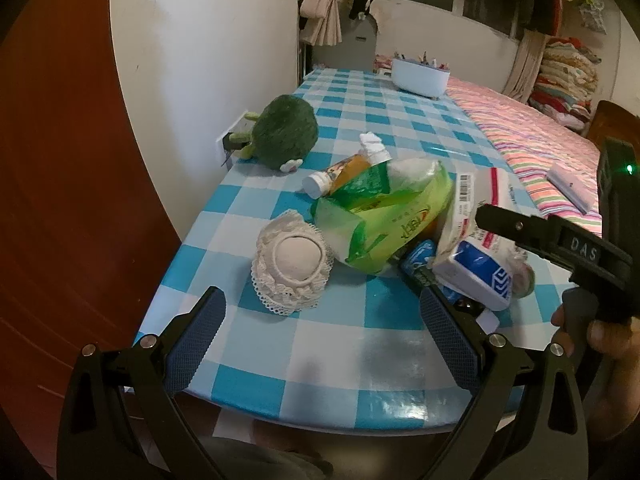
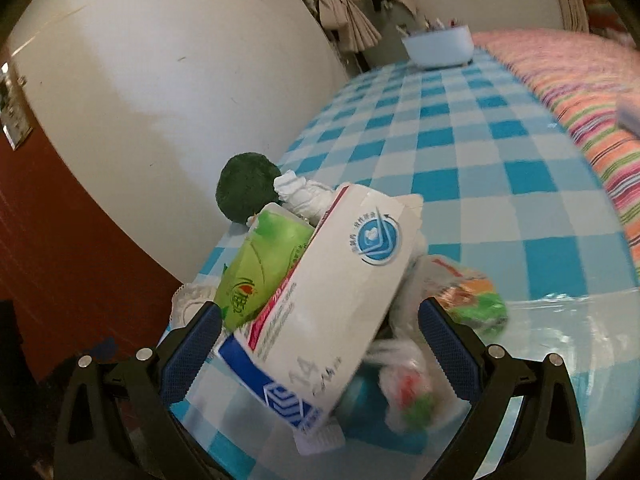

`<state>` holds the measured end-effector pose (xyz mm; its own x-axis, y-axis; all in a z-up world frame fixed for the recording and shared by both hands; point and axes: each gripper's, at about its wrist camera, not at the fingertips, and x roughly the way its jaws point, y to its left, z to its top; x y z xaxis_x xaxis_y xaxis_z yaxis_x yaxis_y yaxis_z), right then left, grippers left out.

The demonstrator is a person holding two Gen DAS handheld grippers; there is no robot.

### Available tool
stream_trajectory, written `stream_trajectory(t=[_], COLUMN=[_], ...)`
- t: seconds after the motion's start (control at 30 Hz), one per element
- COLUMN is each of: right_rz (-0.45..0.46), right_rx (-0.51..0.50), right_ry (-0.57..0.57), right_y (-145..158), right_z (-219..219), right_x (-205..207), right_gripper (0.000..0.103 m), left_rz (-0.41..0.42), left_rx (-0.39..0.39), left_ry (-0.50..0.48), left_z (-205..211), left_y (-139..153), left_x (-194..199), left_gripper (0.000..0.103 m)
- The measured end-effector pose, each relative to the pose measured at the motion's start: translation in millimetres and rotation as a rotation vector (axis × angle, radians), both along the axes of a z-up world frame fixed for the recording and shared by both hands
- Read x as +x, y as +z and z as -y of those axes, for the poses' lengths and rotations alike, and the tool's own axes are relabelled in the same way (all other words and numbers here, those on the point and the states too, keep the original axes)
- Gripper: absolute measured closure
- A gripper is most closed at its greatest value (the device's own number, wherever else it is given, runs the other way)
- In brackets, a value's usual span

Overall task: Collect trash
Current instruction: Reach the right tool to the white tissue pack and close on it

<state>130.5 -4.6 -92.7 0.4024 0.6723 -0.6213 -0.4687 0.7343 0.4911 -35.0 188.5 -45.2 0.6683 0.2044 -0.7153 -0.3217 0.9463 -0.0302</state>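
A pile of trash lies on the blue checked table (image 1: 360, 340): a green plastic bag (image 1: 384, 216), a white and blue carton (image 1: 476, 272), an orange tube with a white cap (image 1: 336, 172) and crumpled tissue (image 1: 372, 144). My left gripper (image 1: 322, 336) is open and empty, in front of a white lace-wrapped ball (image 1: 292, 264). My right gripper (image 2: 320, 350) is open, its fingers on either side of the carton (image 2: 336, 292), with the green bag (image 2: 264, 260) to the left and a crumpled food wrapper (image 2: 464, 300) to the right. The right gripper's body shows in the left wrist view (image 1: 560, 240).
A green plush toy (image 1: 286, 132) sits by the white wall (image 1: 200, 60). A pale blue tub of pens (image 1: 420, 76) stands at the far end. A striped bed (image 1: 540, 140) runs along the table's right side. The table's near edge (image 1: 320, 420) is close below my left fingers.
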Motion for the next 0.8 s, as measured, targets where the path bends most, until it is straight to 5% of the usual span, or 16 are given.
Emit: stream_trajectory(t=[0.2,0.3,0.4,0.8], right_rz=[-0.039,-0.048,-0.045,0.164], right_rx=[-0.024,0.005,0.045,0.146], right_ry=[0.029,0.058,0.068,0.033], right_y=[-12.4,-17.3,-16.9,27.1], right_z=[-20.1,-22.6,-15.0,31.8], right_x=[17.3,23.5,28.2,14.7], right_gripper=[0.012,0.042,0.050,0.056], left_rz=[-0.027,-0.035,-0.044,-0.115], left_rx=[-0.009,-0.004,0.000,-0.048], left_ry=[0.026,0.036,0.041,0.077], left_z=[-9.0,-12.0,-14.1,-43.2], left_y=[-8.6,-11.9,-14.5,-41.4], left_x=[5.9,8.0,10.4,45.3], left_gripper=[0.007,0.007,0.007,0.007])
